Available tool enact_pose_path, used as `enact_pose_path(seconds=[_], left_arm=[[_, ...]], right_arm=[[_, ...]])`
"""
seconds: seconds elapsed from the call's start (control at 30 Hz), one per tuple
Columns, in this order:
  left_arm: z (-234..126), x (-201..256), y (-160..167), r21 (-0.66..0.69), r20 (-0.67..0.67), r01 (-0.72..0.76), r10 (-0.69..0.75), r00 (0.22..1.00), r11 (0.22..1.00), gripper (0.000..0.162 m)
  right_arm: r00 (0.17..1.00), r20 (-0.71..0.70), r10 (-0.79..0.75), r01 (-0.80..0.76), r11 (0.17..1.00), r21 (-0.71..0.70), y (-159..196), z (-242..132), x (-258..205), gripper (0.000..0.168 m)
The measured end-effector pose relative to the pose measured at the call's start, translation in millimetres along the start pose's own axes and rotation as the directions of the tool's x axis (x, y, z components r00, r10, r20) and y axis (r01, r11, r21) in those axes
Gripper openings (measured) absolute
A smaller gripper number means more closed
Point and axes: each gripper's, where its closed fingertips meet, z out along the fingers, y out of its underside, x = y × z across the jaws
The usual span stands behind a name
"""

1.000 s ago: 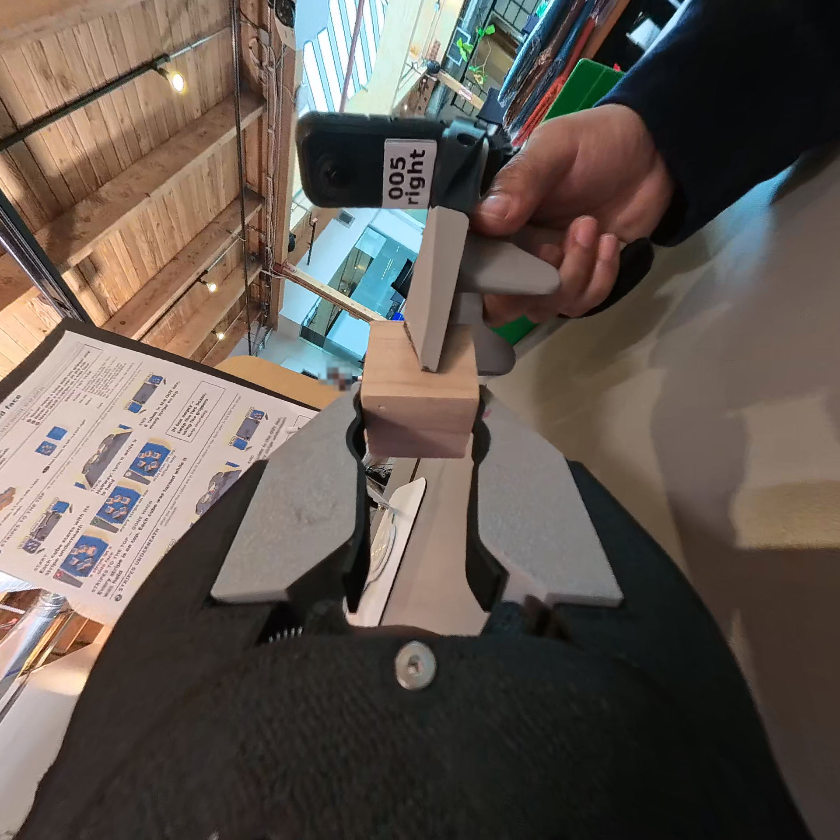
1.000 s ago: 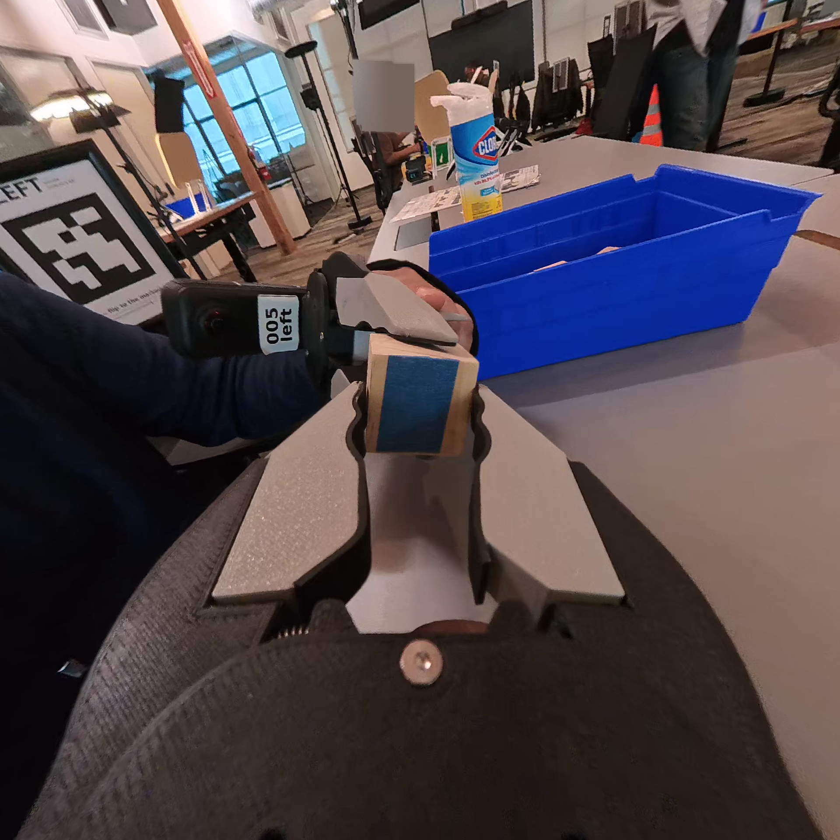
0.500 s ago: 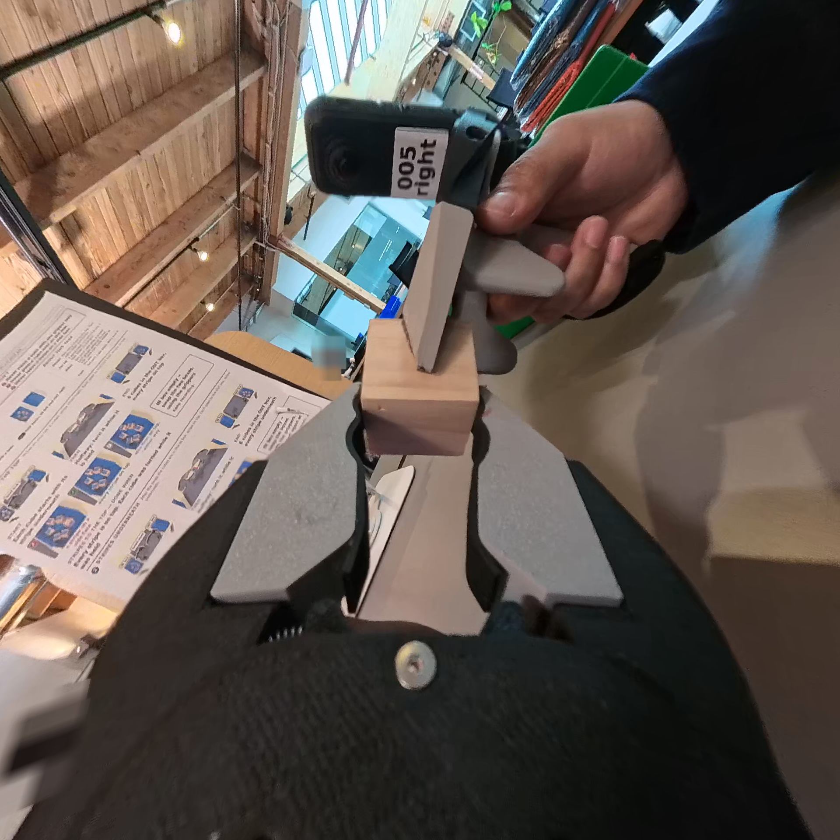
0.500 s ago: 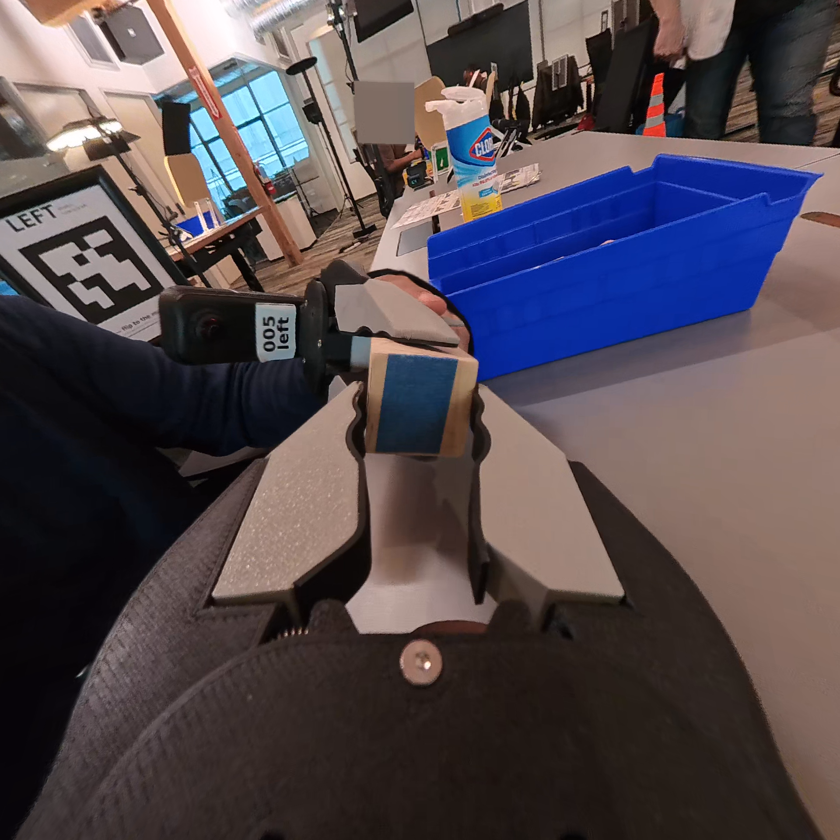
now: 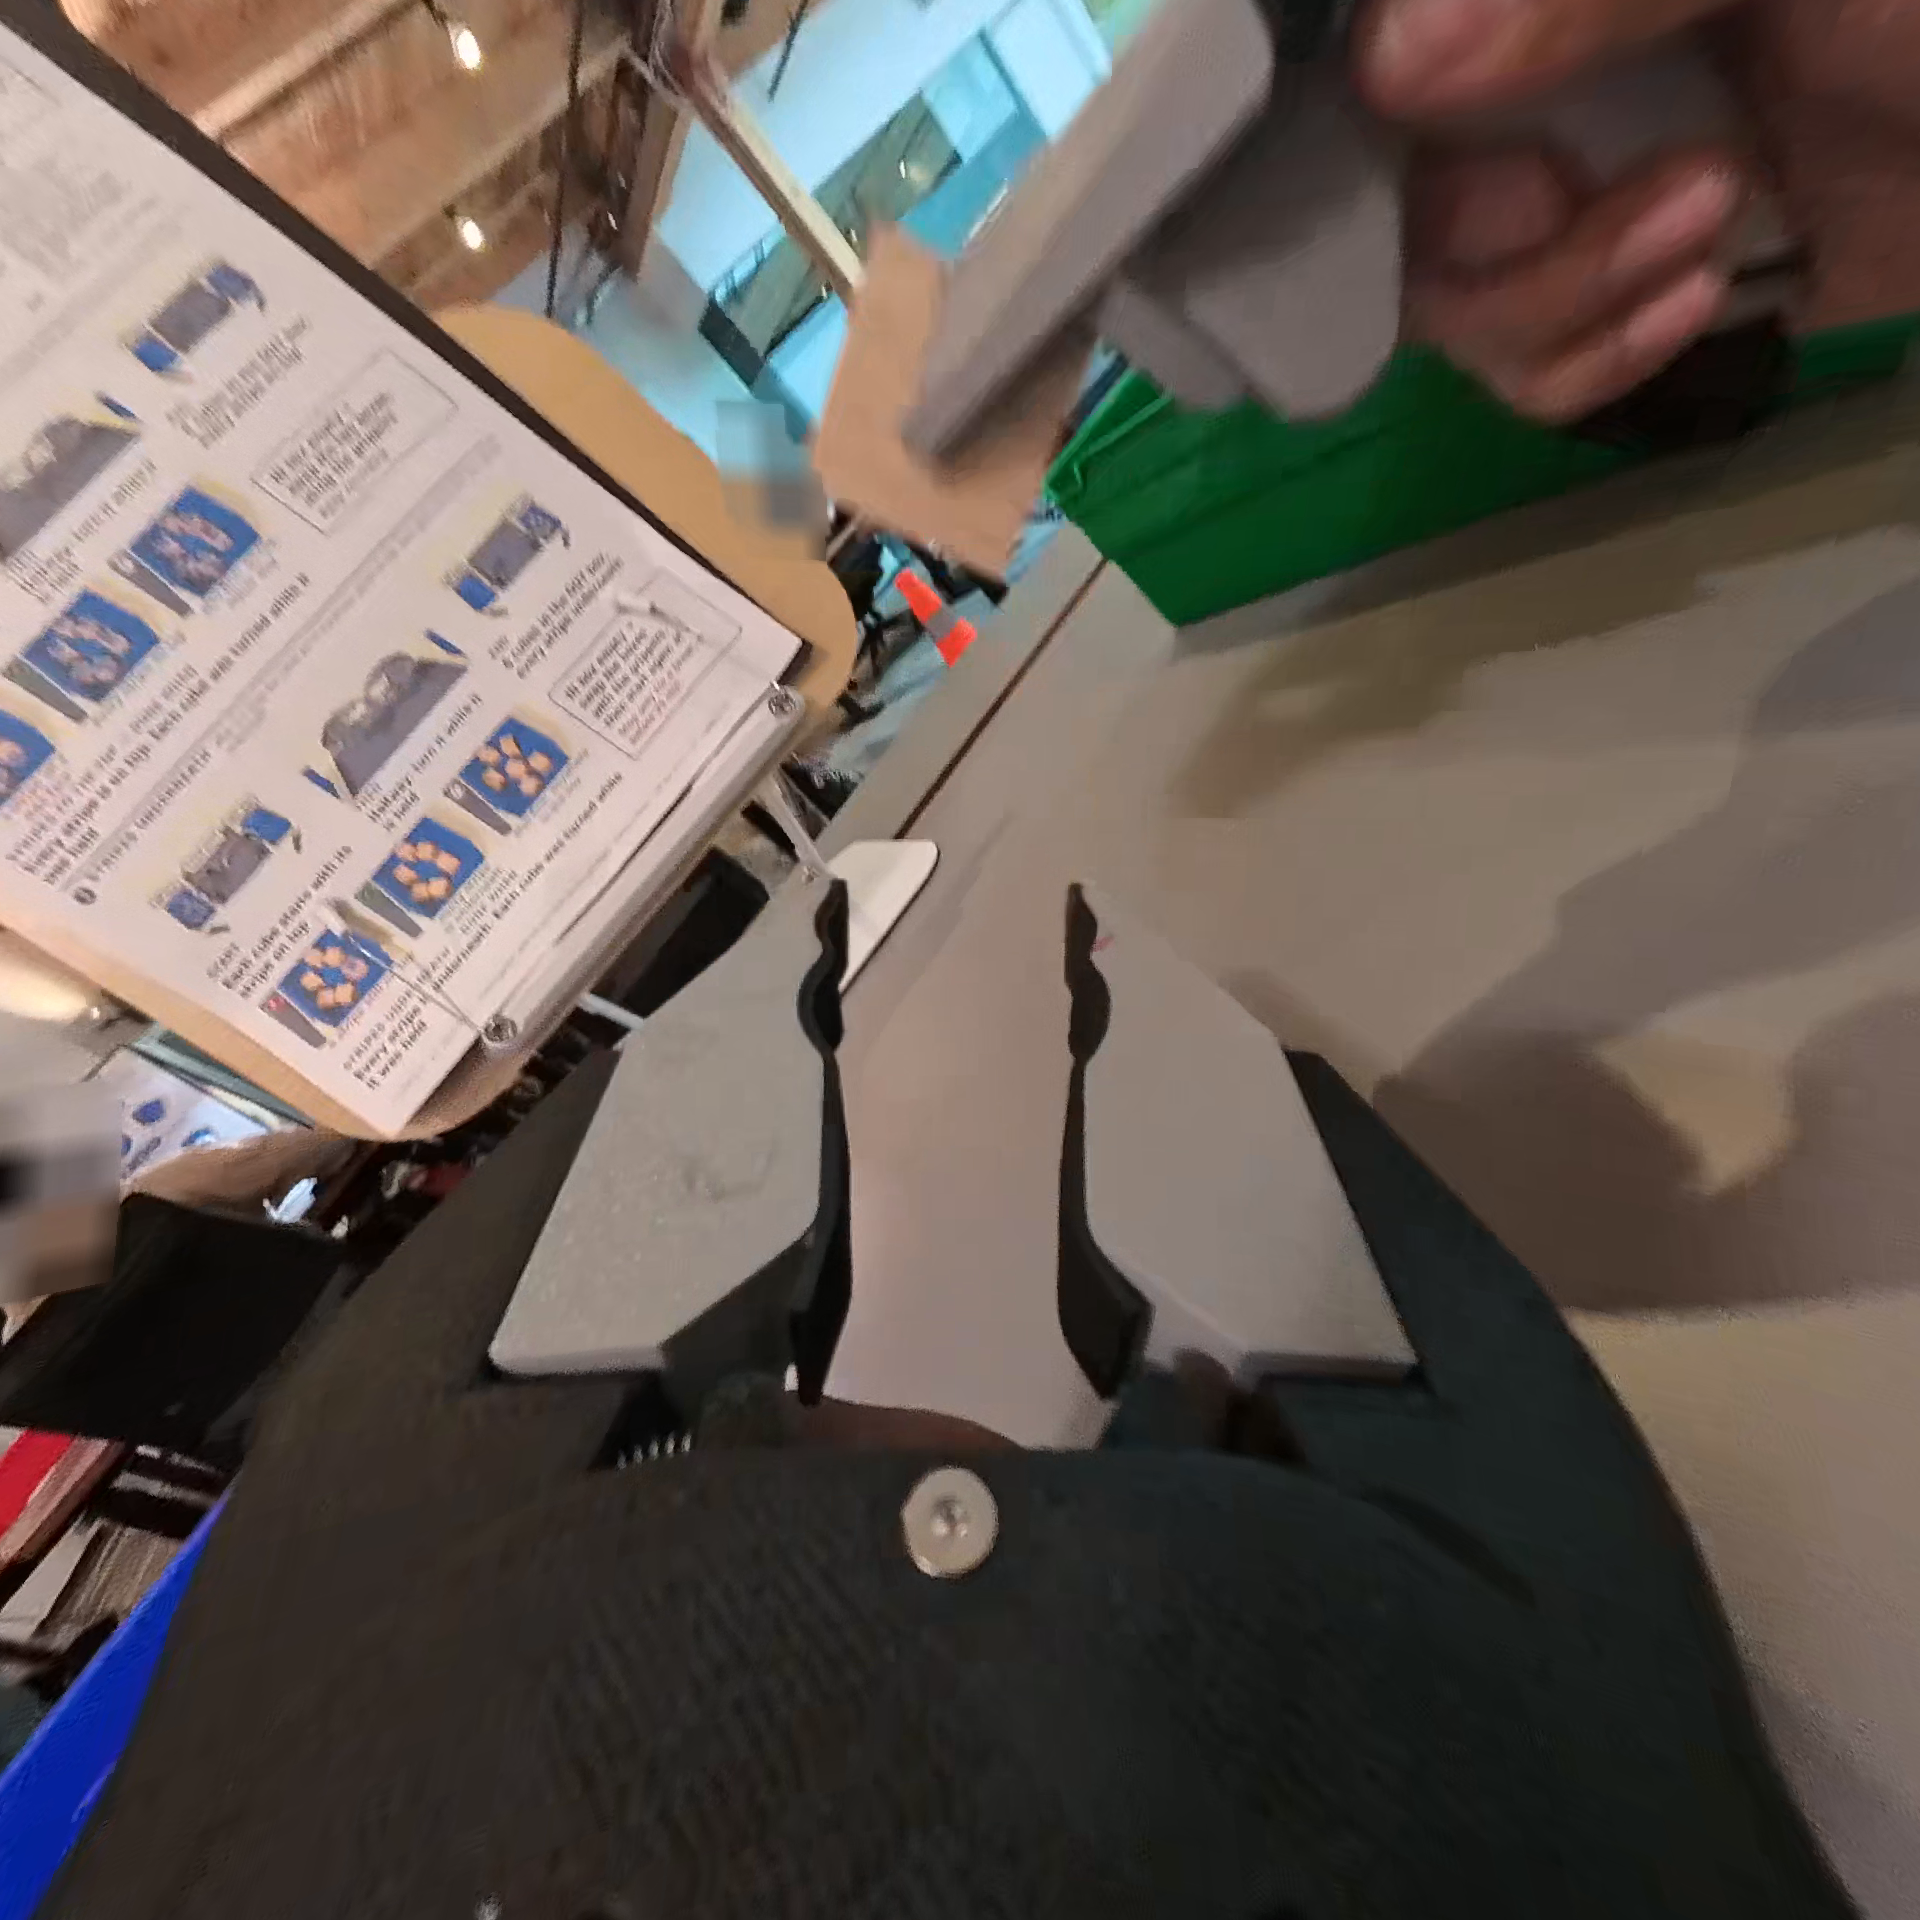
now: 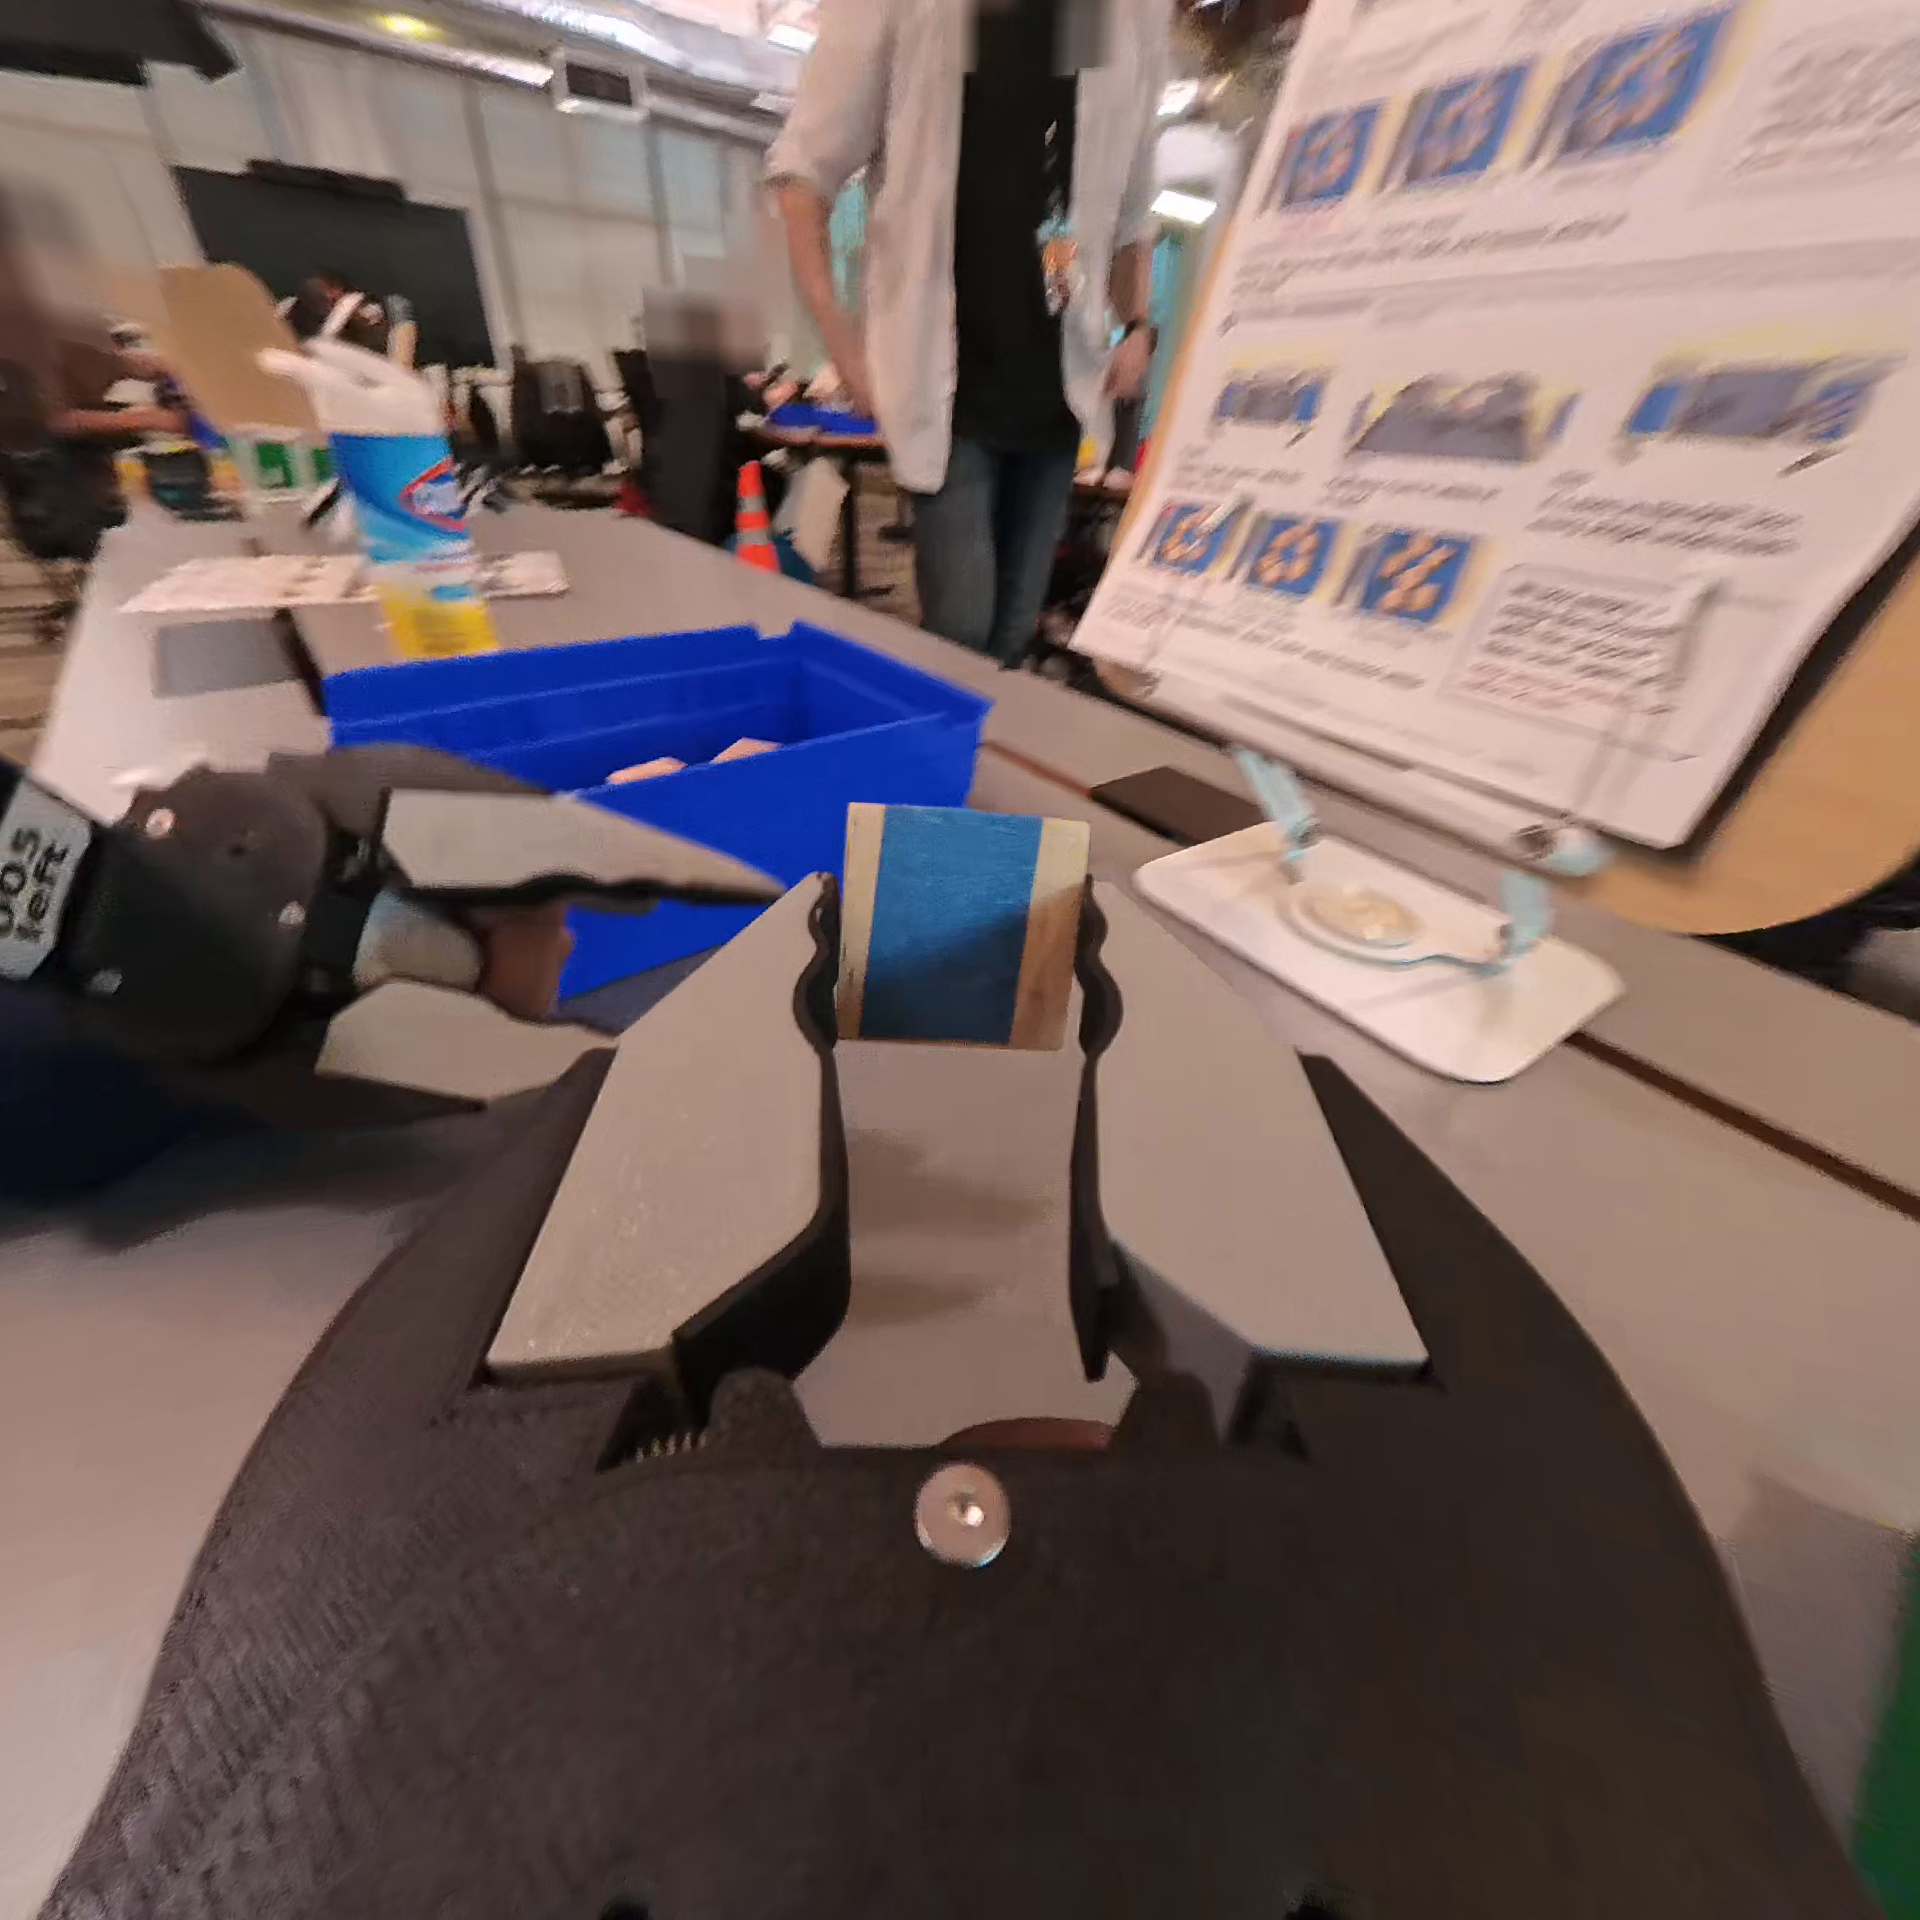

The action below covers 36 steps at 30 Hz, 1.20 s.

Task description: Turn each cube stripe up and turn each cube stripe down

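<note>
**Cube now held by your right gripper alone**

Half a second ago both grippers pinched the cube (image 6: 961, 925); now your left gripper (image 5: 951, 935) has let go, its jaws spread with nothing between them, and it sits apart to the side. Your right gripper (image 6: 956, 935) clamps the cube between its fingertips, lifted clear of the grey table (image 6: 1558, 1195).

The cube is pale wood with a broad blue stripe across the face turned toward the right wrist camera, bare wood strips showing at either edge. From the left wrist view it is blurred and shows only plain wood (image 5: 883, 416).

Behind it stands the blue bin (image 6: 665, 717), and to the right an instruction sheet (image 6: 1558, 364) on a white stand.
</note>
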Motion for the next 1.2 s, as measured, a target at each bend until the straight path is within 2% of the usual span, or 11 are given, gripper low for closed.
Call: enact_pose_path(seconds=[0.03,0.1,0.27,0.33,0.37,0.43,0.53,0.67,0.87,1.03,1.2], left_arm=[[2.3,2.9,4.6,-0.023,-0.008,0.004,-0.004,1.0,1.0,0.039],[5.2,7.7,11.5,-0.06,-0.029,0.025,-0.027,0.999,0.998,0.023],[9.8,8.4,28.3,-0.153,-0.037,0.103,-0.11,0.993,0.983,0.015],[10.7,7.9,33.7,-0.178,-0.037,0.133,-0.142,0.989,0.975,0.009],[11.3,8.5,36.2,-0.192,-0.039,0.145,-0.155,0.987,0.971,0.0],[12.3,12.1,40.0,-0.216,-0.055,0.153,-0.168,0.984,0.964,0.0],[13.6,18.6,43.2,-0.238,-0.074,0.132,-0.153,0.985,0.962,0.0],[14.5,24.3,44.5,-0.249,-0.087,0.115,-0.141,0.986,0.962,0.0],[14.8,24.3,48.7,-0.264,-0.083,0.104,-0.13,0.988,0.959,0.0],[15.3,22.9,52.2,-0.281,-0.079,0.116,-0.144,0.986,0.953,0.0],[15.5,24.1,51.3,-0.283,-0.083,0.109,-0.137,0.987,0.953,0.001]], right_arm=[[0.999,-0.04,-0.014,0.016,0.999,0.031,-8.3,-5.2,5.5,0.043],[0.991,-0.125,-0.041,0.053,0.994,0.092,-26.6,-18.5,16.3,0.043],[0.929,-0.353,-0.111,0.167,0.977,0.131,-59.4,-58.0,53.0,0.043],[0.904,-0.42,-0.084,0.167,0.972,0.165,-70.2,-78.3,72.2,0.043],[0.895,-0.443,-0.053,0.149,0.972,0.184,-73.4,-88.3,82.6,0.043],[0.869,-0.495,0.001,0.105,0.977,0.186,-72.9,-106.5,106.5,0.043],[0.79,-0.613,-0.02,0.074,0.995,0.062,-54.4,-127.2,147.9,0.043],[0.731,-0.68,-0.052,0.021,0.998,-0.054,-29.0,-143.9,184.4,0.042],[0.739,-0.67,-0.068,-0.136,0.959,-0.247,20.9,-144.2,217.1,0.043],[0.755,-0.65,-0.089,-0.324,0.811,-0.487,82.5,-137.9,241.8,0.043],[0.768,-0.629,-0.119,-0.409,0.666,-0.624,129.4,-128.6,248.5,0.044]])
